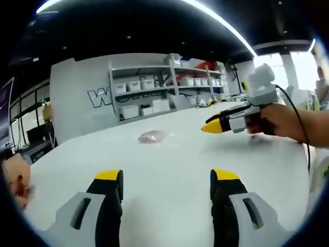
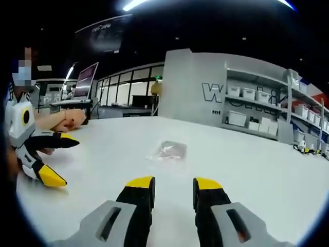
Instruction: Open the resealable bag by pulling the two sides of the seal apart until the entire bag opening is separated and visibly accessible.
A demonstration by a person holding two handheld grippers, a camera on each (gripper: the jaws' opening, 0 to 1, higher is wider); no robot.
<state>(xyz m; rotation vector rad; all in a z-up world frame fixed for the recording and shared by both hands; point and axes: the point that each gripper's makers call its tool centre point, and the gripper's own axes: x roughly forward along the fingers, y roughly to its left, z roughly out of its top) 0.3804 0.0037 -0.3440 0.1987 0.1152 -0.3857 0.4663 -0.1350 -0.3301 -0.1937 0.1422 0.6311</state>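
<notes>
Broad white tabletop (image 1: 169,170), bare between tools and target. Grey shelving rack (image 1: 164,87) with white bins beyond the far edge. Small clear resealable plastic bag (image 2: 167,151) with pinkish contents lying flat mid-table, untouched; seal direction unclear. Left gripper (image 1: 167,181) jaws wide apart. Right gripper (image 2: 173,186) jaws narrowly parted, holding nothing.
</notes>
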